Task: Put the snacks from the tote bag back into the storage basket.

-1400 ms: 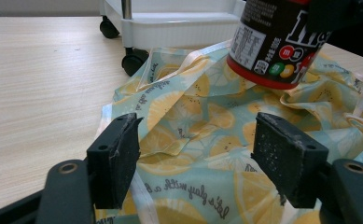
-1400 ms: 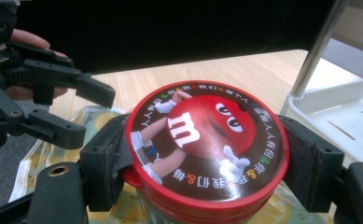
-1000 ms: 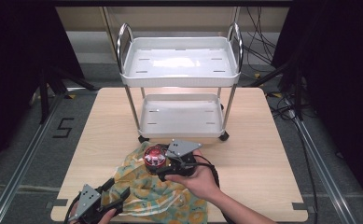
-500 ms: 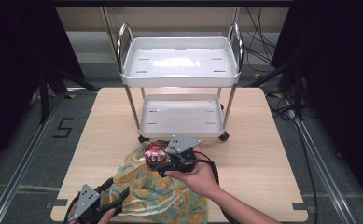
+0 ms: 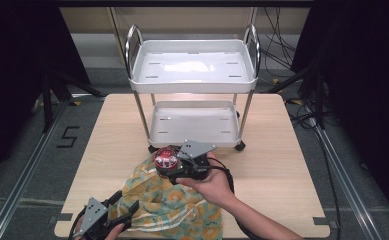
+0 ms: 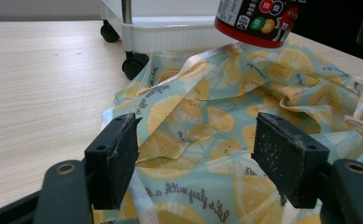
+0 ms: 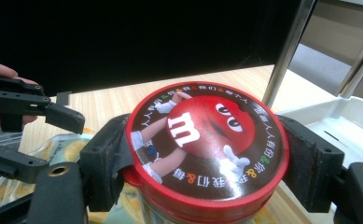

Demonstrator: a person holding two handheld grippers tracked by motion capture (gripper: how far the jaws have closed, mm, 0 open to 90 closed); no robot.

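Right tongs (image 7: 202, 154): both jaws pressed against the sides of the red-lidded candy jar (image 7: 207, 140), just under the lid rim. Grip looks square, jar upright. In the high view the right tongs (image 5: 174, 167) hold the jar (image 5: 165, 158) lifted clear over the far edge of the lemon-print cloth (image 5: 172, 205); the left gripper view shows the jar's base (image 6: 258, 21) hanging above the fabric, not resting on it.

Left tongs (image 6: 198, 158): jaws spread wide, nothing between them, low over the near corner of the cloth (image 6: 226, 121). In the high view they (image 5: 124, 212) sit at the cloth's near-left edge, close to the table (image 5: 107, 145) front. Cannot tell whether a jaw touches the fabric.

Cloth: crumpled, lying on the table in front of the white two-tier cart (image 5: 194, 75). The cart's lower tray (image 5: 194, 125) and upper tray both look bare.

Progress, as judged:
- Done: jar grasped and raised off the cloth.
- Not yet done: jar placed anywhere. It is just short of the cart's lower tray, near its front rim, so a tray seems the likely destination; which tier cannot be told.
- Cloth not gripped; any handling of it is untouched work.

Estimate: roughly mid-task for the jar, transport and release remaining.
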